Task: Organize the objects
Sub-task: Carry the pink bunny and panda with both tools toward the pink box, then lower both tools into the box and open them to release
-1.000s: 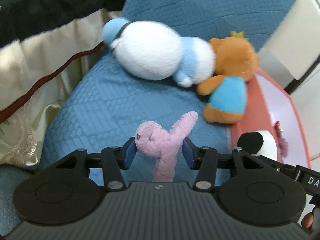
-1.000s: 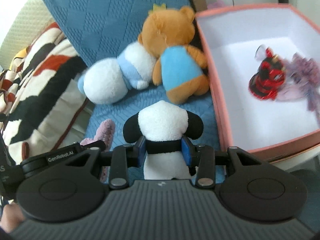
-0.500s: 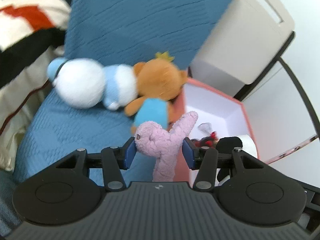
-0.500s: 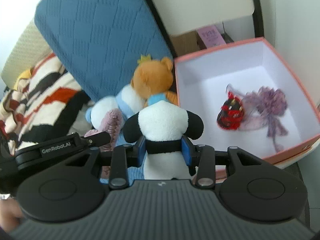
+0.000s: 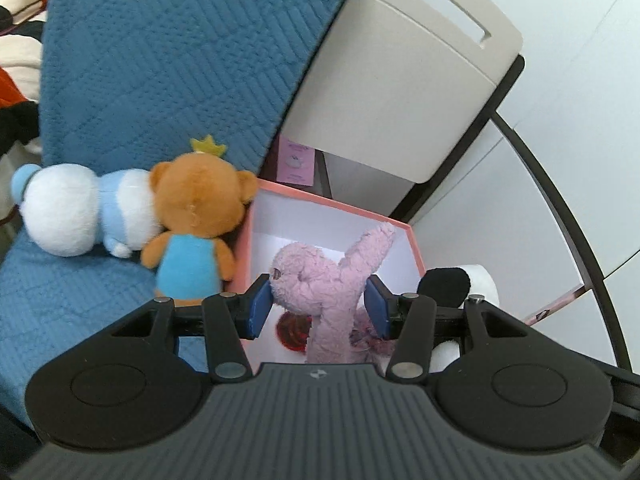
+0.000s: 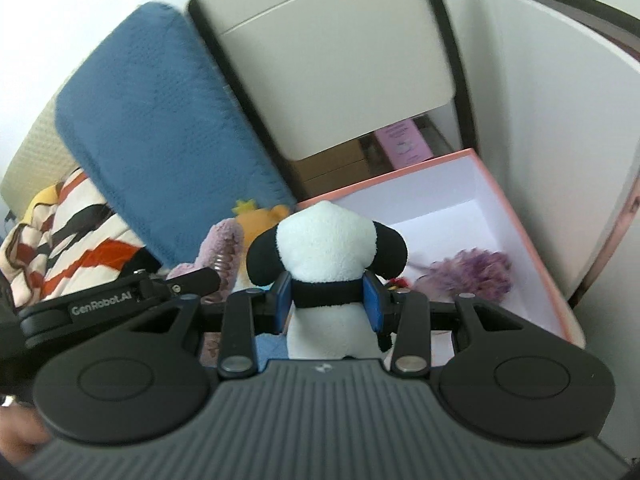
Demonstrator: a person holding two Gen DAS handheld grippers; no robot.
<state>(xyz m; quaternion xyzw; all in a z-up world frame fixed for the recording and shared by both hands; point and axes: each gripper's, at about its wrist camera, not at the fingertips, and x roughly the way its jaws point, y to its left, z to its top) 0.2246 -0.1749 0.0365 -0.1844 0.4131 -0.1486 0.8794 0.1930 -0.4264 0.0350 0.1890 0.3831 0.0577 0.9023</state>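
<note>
My left gripper point(image 5: 318, 306) is shut on a pink plush bunny point(image 5: 320, 280) and holds it above the near-left part of the pink box point(image 5: 332, 202). My right gripper point(image 6: 329, 304) is shut on a black-and-white panda plush point(image 6: 326, 252), held over the box's left edge point(image 6: 532, 248). The panda also shows in the left wrist view point(image 5: 460, 280). The bunny's ear shows in the right wrist view point(image 6: 222, 244). A red toy point(image 5: 294, 326) and a purple fluffy item point(image 6: 476, 274) lie in the box.
A brown bear plush in a blue shirt point(image 5: 196, 216) and a white-and-blue plush point(image 5: 80, 208) lie on the blue quilted seat point(image 5: 60, 300) left of the box. A beige chair back point(image 5: 400, 80) stands behind. A striped blanket point(image 6: 64, 236) lies far left.
Both grippers have lifted and swung right, from over the blue seat to over the pink box, each still holding its plush.
</note>
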